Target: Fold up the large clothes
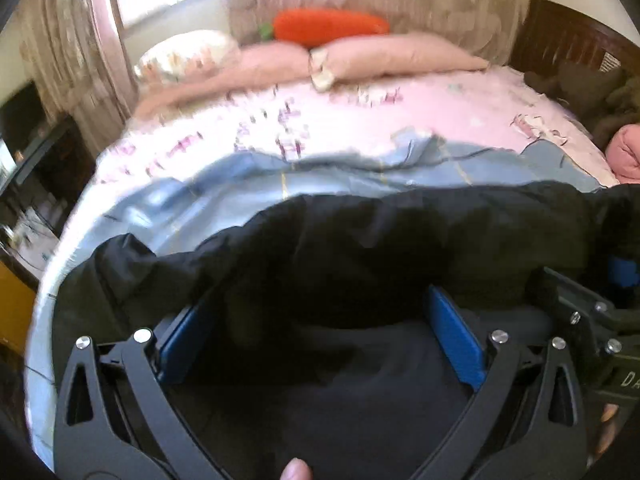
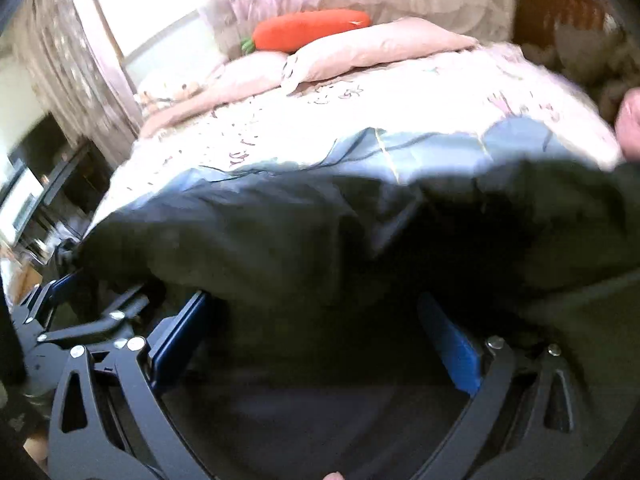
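Black garment (image 1: 360,248) lies across the near edge of the bed (image 1: 320,128), over a blue sheet (image 1: 248,192). Left gripper (image 1: 320,316) and right gripper (image 2: 316,328) sit side by side, jaws spread with cloth draped between them, not pinched. Probably lining up a hem grab for the fold.

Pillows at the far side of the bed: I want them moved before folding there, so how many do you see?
3: a floral pillow at far left, two pink pillows beside it under the carrot plush. Others may be hidden.
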`<state>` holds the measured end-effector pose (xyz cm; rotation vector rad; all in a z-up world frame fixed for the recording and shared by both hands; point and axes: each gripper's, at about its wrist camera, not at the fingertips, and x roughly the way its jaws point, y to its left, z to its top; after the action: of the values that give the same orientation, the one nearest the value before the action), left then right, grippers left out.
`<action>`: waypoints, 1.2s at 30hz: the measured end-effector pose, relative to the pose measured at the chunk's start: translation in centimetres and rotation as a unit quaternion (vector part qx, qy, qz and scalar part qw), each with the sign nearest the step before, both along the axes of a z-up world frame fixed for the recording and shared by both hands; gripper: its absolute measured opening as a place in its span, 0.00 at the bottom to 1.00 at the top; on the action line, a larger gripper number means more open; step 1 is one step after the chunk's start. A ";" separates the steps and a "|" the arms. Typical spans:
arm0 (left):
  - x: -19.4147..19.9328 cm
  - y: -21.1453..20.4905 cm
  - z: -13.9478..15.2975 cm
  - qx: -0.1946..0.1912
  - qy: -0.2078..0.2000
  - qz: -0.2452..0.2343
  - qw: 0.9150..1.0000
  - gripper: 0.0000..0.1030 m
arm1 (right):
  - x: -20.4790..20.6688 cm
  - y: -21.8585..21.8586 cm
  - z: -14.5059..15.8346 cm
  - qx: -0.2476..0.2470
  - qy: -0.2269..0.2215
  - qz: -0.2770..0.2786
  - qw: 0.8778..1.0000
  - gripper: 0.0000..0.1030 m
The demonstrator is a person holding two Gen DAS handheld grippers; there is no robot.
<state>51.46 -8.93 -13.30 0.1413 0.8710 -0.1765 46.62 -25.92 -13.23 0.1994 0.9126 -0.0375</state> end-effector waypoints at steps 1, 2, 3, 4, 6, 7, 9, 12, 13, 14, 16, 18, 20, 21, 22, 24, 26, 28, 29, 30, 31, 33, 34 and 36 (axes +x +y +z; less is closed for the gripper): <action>-0.3 0.7 -0.9 -0.022 0.005 0.006 1.000 0.98 | 0.7 0.2 -0.8 -0.012 0.010 0.013 1.000 0.99; 0.0 2.2 -2.5 -0.072 0.010 0.019 0.997 0.98 | 1.4 0.4 -1.9 -0.011 0.007 0.025 1.000 0.99; -0.3 3.6 -3.4 -0.114 -0.001 0.034 0.993 0.98 | 1.6 0.3 -2.6 -0.004 -0.002 0.023 1.000 0.99; -1.1 4.1 -3.6 -0.121 -0.025 0.040 0.992 0.98 | 1.5 0.5 -3.0 -0.005 -0.021 0.016 1.000 0.99; -2.3 3.5 -3.7 -0.100 -0.043 0.052 0.993 0.98 | 1.1 1.0 -3.2 -0.024 -0.040 0.011 0.999 0.99; -2.4 3.4 -3.9 -0.097 -0.044 0.051 0.993 0.98 | 0.9 0.8 -3.4 -0.018 -0.044 0.011 0.999 0.99; -2.8 3.1 -3.9 -0.090 -0.045 0.047 0.994 0.98 | 0.9 0.3 -3.8 -0.005 -0.046 0.011 0.999 0.99; -3.1 2.7 -3.9 -0.075 -0.043 0.049 0.995 0.98 | 1.0 0.2 -4.3 -0.005 -0.052 0.009 0.999 0.99; -3.0 2.6 -3.7 -0.067 -0.035 0.046 0.996 0.98 | 1.3 0.0 -4.4 -0.005 -0.050 0.009 0.999 0.99; -2.8 2.6 -3.4 -0.056 -0.032 0.046 0.997 0.98 | 1.3 0.0 -4.5 -0.004 -0.049 0.009 0.999 0.99; -2.3 3.3 -3.1 -0.030 -0.033 0.052 0.998 0.98 | 1.1 -0.3 -4.7 0.003 -0.049 0.006 0.999 0.99; -2.0 5.2 -2.5 0.018 -0.051 0.078 0.995 0.98 | 0.8 -0.4 -4.7 0.009 -0.052 0.006 0.999 0.99; -2.1 7.0 -2.3 0.045 -0.066 0.089 0.993 0.98 | 0.6 -0.6 -4.8 0.018 -0.054 0.009 0.998 0.99; -2.0 7.9 -2.3 0.052 -0.066 0.103 0.991 0.98 | 0.6 -0.6 -4.9 0.019 -0.054 0.009 0.998 0.99; -2.0 8.6 -2.4 0.055 -0.067 0.115 0.990 0.98 | 0.6 -0.6 -4.9 0.019 -0.055 0.009 0.998 0.99; -2.4 10.5 -2.5 0.041 -0.078 0.154 0.984 0.98 | 0.6 -0.5 -4.9 0.020 -0.054 0.010 0.998 0.99; -2.8 12.7 -3.1 0.007 -0.076 0.210 0.975 0.98 | 0.7 -0.2 -4.9 0.017 -0.055 0.010 0.998 0.99; -3.3 13.5 -4.2 -0.026 -0.069 0.216 0.974 0.98 | 0.6 1.0 -4.4 -0.018 -0.050 0.003 0.999 0.99; -3.6 12.7 -4.5 0.003 -0.084 0.215 0.973 0.98 | 0.2 2.9 -3.5 -0.075 -0.055 -0.005 0.996 0.99; -3.9 11.7 -4.7 0.039 -0.101 0.212 0.971 0.98 | -0.3 4.7 -2.6 -0.132 -0.069 -0.003 0.989 0.99; -4.2 10.7 -5.0 0.071 -0.115 0.208 0.969 0.98 | -0.8 6.9 -2.0 -0.193 -0.086 0.011 0.977 0.99; -4.7 9.8 -5.5 0.101 -0.132 0.211 0.963 0.98 | -1.5 11.9 -1.5 -0.308 -0.125 0.079 0.940 0.99; -4.7 9.8 -5.6 0.104 -0.133 0.214 0.962 0.98 | -1.3 13.2 -1.9 -0.348 -0.127 0.101 0.923 0.99; -4.5 10.4 -5.7 0.087 -0.120 0.211 0.966 0.98 | -0.4 11.9 -2.0 -0.312 -0.104 0.114 0.937 0.99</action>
<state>46.95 1.46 -18.95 0.1338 0.6550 0.3124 46.24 -13.97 -15.22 -0.4885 0.6687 -0.0868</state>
